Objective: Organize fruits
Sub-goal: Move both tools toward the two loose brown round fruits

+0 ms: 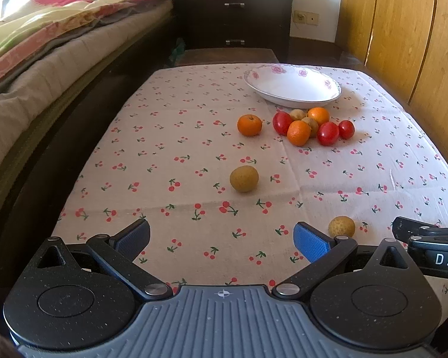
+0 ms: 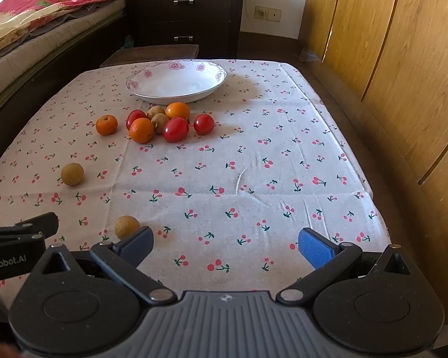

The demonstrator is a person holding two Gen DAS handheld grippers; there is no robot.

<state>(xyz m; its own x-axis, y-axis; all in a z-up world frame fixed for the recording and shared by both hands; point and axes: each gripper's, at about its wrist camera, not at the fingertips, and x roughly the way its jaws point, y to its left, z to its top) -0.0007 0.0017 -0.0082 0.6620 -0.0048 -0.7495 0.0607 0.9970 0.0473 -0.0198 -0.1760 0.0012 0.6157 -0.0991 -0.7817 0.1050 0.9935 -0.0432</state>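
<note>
A white floral dish (image 1: 292,85) (image 2: 176,82) stands empty at the far side of the cherry-print cloth. Just in front of it lies a cluster of oranges, red tomatoes and brown fruits (image 1: 309,125) (image 2: 164,123). One orange (image 1: 249,125) (image 2: 106,124) sits apart on the left. A brown fruit (image 1: 244,178) (image 2: 72,174) lies mid-table, another (image 1: 341,226) (image 2: 126,226) near the front. My left gripper (image 1: 222,238) is open over bare cloth. My right gripper (image 2: 225,243) is open too, its left finger beside the near brown fruit.
A bed (image 1: 44,44) with a flowered blanket runs along the left. A dark drawer chest (image 1: 233,15) stands beyond the table, with a low stool (image 2: 152,53) before it. Wooden wardrobe doors (image 2: 388,59) line the right side, close to the table edge.
</note>
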